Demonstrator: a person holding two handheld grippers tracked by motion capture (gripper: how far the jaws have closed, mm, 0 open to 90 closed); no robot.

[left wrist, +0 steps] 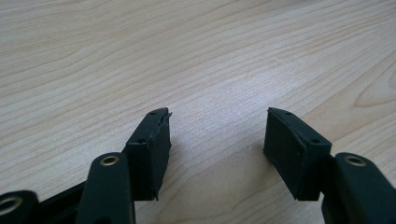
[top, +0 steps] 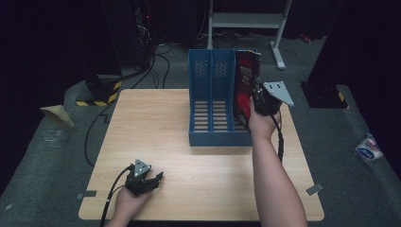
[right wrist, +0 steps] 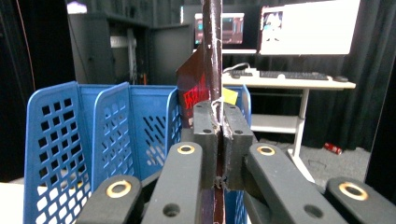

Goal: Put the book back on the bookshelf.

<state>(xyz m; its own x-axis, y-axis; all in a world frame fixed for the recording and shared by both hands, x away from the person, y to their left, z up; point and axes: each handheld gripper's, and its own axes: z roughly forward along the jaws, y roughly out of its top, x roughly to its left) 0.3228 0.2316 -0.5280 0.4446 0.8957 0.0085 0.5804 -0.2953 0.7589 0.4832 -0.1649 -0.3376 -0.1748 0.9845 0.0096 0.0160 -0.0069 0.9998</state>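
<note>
Upright, thin dark book (top: 246,85) with red cover print, in blue file rack's (top: 208,101) right-hand slot; right gripper (top: 259,101) clamped on its edge. Left gripper (top: 153,179) parted, low over table (top: 156,127).

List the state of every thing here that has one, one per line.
right gripper: shut on the book's edge
book: upright, held at the file rack's rightmost slot
blue file rack: standing on the table, left and middle slots empty
left gripper: open, holding nothing, low over the table
</note>
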